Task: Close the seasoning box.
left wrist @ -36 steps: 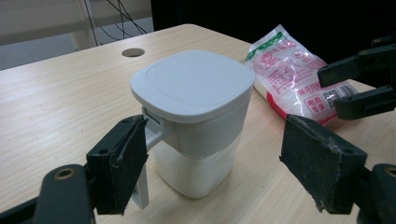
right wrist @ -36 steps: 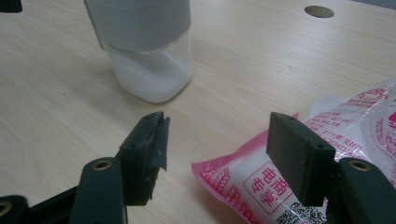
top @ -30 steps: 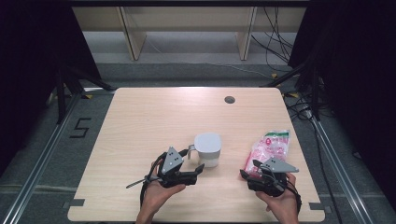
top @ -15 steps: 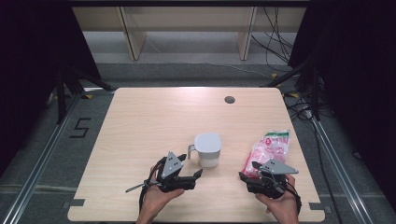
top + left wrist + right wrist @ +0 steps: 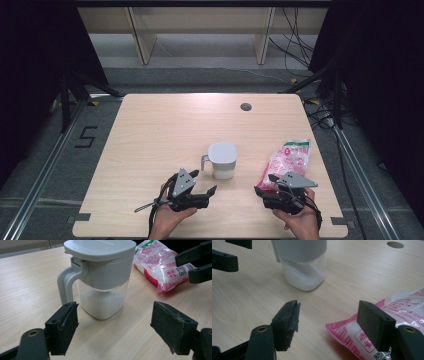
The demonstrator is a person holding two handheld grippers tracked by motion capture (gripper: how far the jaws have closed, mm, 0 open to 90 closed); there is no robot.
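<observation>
Both jaws stood open: left gripper (image 5: 113, 332) facing the sugar-filled jug (image 5: 100, 277), right gripper (image 5: 327, 327) beside the pink bag (image 5: 392, 322) near the table's (image 5: 160, 130) front edge.

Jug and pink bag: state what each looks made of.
Jug: likely plastic, matte grey lid and handle, clear glossy body showing white granules inside. Pink bag: thin glossy plastic film, printed, crinkled, with shiny highlights.

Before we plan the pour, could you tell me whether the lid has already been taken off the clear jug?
No, the grey lid sits closed on top of the clear jug, which holds white grains at its bottom.
</observation>
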